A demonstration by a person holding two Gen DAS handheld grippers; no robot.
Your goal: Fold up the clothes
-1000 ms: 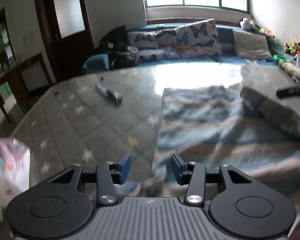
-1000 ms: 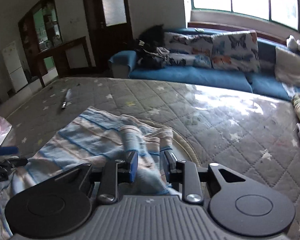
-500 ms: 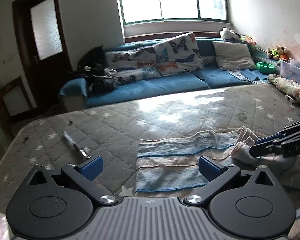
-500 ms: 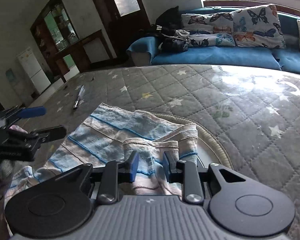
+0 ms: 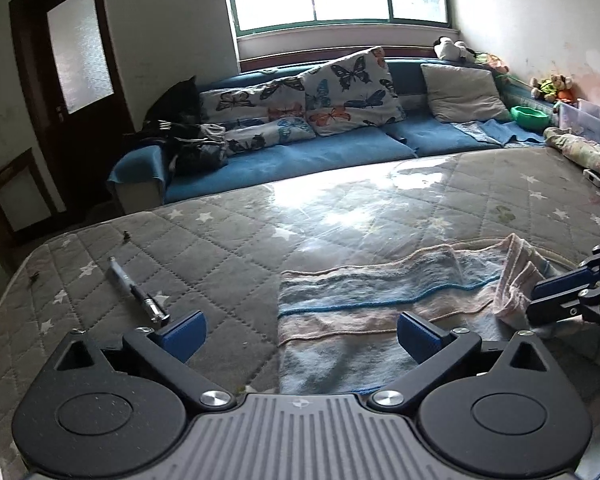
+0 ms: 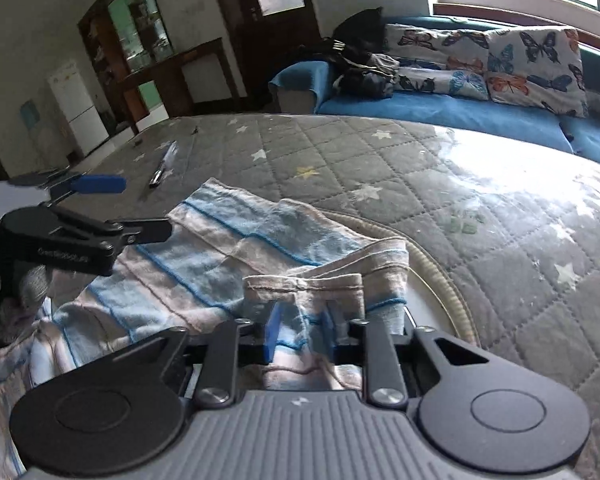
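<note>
A blue, white and pink striped cloth [image 5: 360, 300] [image 6: 220, 248] lies partly spread on the grey quilted mattress [image 5: 220, 248]. Its right end is bunched into a raised fold. My right gripper [image 6: 300, 332] [image 5: 556, 296] has that fold between its blue pads, and its jaws are closing on it. My left gripper [image 5: 300, 328] [image 6: 128, 206] is wide open with nothing between its fingers. It hovers over the cloth's near left edge, apart from the fabric.
A pen [image 5: 136, 292] [image 6: 162, 164] lies on the mattress left of the cloth. A round beige-trimmed pad [image 6: 440, 280] shows under the cloth's right end. A blue sofa [image 5: 300, 156] with butterfly cushions runs behind, and a rolled blanket [image 5: 588, 156] lies far right.
My left gripper's jaws opened wide and it pulled back to the cloth's left edge. My right gripper sank toward the bunched fold and its jaws narrowed around it.
</note>
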